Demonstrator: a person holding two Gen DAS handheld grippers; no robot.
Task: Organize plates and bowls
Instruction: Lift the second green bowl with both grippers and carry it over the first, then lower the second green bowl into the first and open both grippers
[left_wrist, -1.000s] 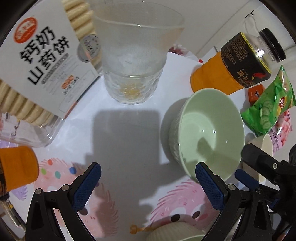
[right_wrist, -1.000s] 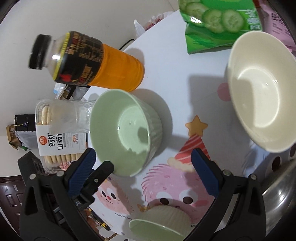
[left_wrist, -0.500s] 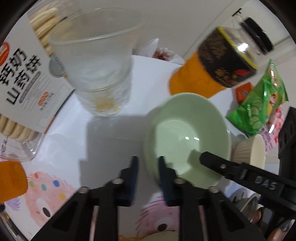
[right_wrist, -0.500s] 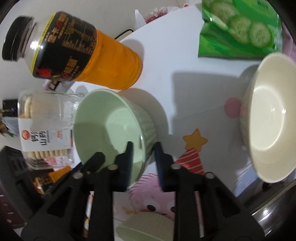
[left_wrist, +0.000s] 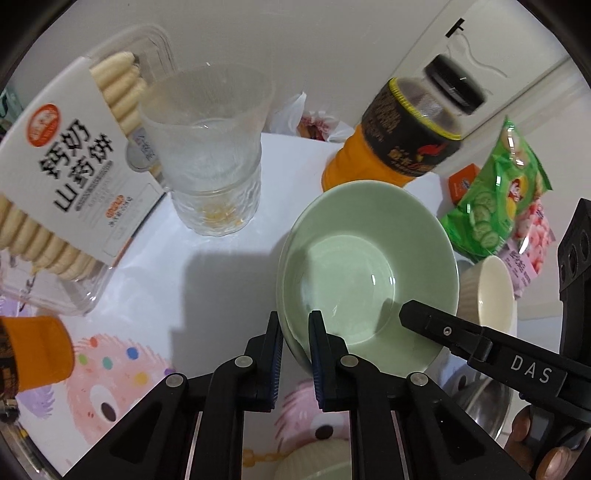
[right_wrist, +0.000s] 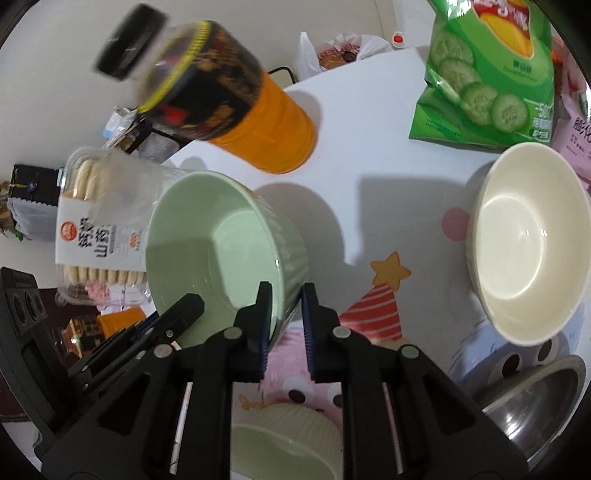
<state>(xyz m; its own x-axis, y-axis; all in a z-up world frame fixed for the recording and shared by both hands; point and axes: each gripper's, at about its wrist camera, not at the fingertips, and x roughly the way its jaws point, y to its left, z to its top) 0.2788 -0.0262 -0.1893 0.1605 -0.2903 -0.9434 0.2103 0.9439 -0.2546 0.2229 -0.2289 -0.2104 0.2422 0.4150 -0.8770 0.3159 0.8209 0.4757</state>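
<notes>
green bowl (left_wrist: 369, 266), mouth up, slightly tilted, rim pinched by both grippers

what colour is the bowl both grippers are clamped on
Pale green bowl, ribbed outside; clearest in the right wrist view.

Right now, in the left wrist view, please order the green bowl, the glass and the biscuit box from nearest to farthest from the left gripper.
1. Green bowl: its rim is clamped in the left gripper.
2. Glass: beyond, upper left.
3. Biscuit box: behind the glass, far left.
</notes>
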